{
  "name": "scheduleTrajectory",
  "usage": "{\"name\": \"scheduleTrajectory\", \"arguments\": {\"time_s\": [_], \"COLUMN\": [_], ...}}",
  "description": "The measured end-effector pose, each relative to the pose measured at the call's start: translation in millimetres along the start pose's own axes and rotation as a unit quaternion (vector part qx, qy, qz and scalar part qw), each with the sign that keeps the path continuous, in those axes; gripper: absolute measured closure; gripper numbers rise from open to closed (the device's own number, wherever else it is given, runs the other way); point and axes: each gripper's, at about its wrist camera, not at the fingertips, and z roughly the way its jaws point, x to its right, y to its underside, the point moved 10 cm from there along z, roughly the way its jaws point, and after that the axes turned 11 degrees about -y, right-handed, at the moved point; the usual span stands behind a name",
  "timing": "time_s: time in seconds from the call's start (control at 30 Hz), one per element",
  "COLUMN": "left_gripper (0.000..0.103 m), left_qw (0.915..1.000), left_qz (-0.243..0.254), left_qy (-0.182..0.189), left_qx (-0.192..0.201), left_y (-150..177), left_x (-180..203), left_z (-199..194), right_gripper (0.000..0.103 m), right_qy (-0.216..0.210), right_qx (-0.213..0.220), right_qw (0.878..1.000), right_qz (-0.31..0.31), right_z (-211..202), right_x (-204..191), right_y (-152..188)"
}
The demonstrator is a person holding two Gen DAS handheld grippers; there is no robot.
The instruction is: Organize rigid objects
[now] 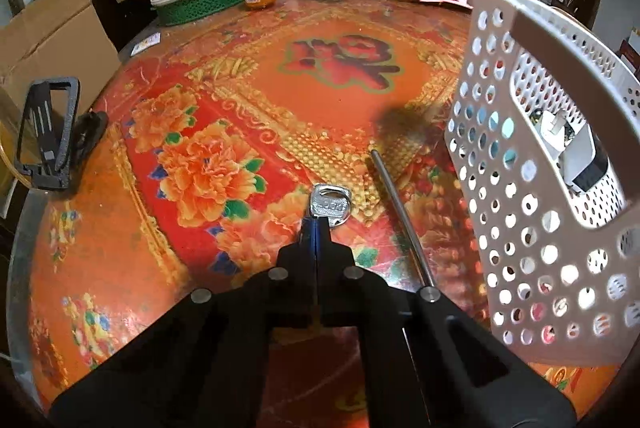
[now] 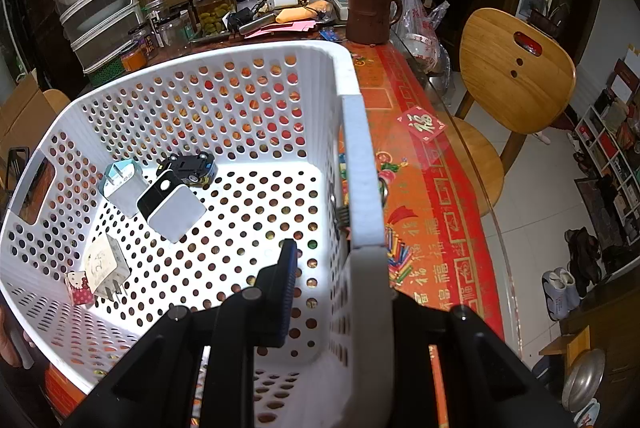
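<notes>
While the silver key (image 1: 330,206) lies on the red floral tablecloth (image 1: 240,116), the left gripper (image 1: 317,224) is clenched on its blade. Just right of it lies a thin metal rod (image 1: 400,216), then the white perforated basket (image 1: 520,228), tilted. The right gripper (image 2: 336,252) clamps the basket's rim, chargers (image 2: 160,196) inside.

My left gripper (image 1: 317,224) points steeply down toward the table, its two black fingers pressed together with a silver key (image 1: 330,206) pinched at their tips. My right gripper (image 2: 340,268) also tilts down, clamped on the white basket's (image 2: 362,168) side wall, one finger (image 2: 286,288) inside the basket and the other hidden behind the rim. Both sets of jaws are closed tight on what they hold.
</notes>
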Motion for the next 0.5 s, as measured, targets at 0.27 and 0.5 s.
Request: {"name": "scheduleTrajectory", "arguments": {"time_s": [0.27,0.5], "left_gripper": [0.103,0.102], "left_qw": [0.9994,0.9991], "left_qz": [-0.011,-0.010], "left_qy": [0.015,0.037], "left_qx": [0.028,-0.017], "left_y": [-11,-8], "left_x": [-18,-9], "left_z": [-25,3], "right_gripper": [0.081,0.081], "right_qy": [0.000,0.000], "right_qx": [0.000,-0.001], "right_qw": [1.000,1.000], "right_qz": [0.000,-0.001], "right_z": [0,0], "right_x": [0,0], "right_y": [0,-1]}}
